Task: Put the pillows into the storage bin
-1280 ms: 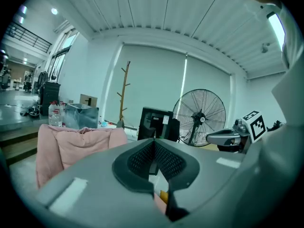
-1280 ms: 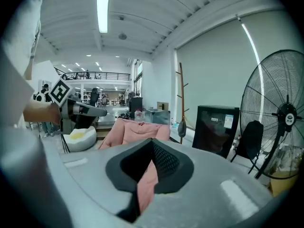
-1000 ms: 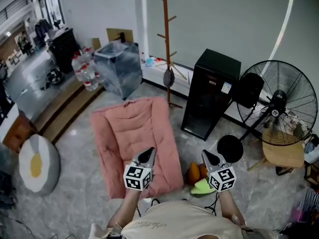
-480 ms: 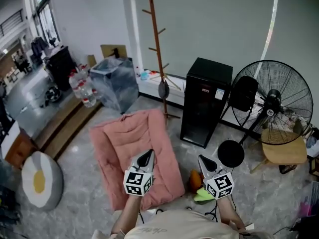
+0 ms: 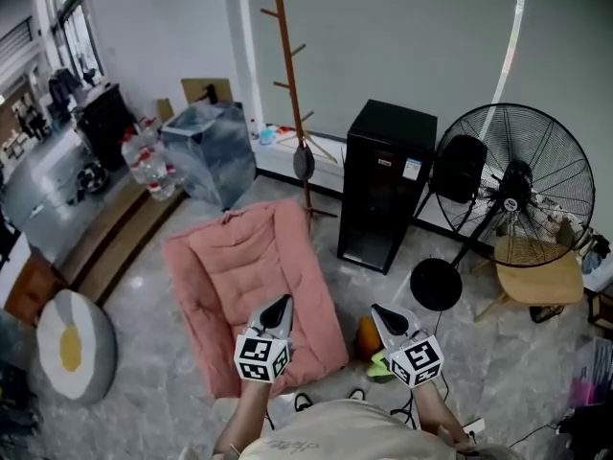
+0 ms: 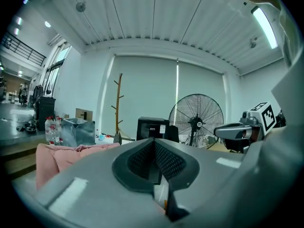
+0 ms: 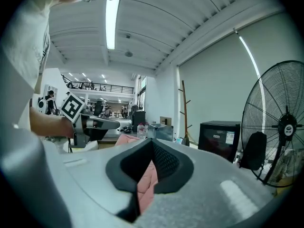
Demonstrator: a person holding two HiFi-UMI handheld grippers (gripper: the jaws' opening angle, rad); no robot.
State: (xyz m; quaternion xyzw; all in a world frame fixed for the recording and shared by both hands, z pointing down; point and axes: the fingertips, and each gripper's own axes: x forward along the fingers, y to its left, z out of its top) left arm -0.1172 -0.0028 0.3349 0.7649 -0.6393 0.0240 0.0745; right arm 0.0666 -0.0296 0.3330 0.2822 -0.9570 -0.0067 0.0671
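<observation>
Hovering with left hand-held gripper (image 5: 281, 303) above near end of pink pillow (image 5: 239, 271), jaws together, nothing between. Matching it at three o'clock with right hand-held gripper (image 5: 380, 312), likewise closed and empty. Spotting that pillow flat on the floor (image 5: 144, 401); at its eleven o'clock, storage bin (image 5: 206, 151), translucent, contents unreadable. At eight o'clock, round egg pillow (image 5: 69, 343), outside the bin.

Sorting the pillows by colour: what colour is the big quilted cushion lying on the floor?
Salmon pink; the cushion shows best in the head view.
</observation>
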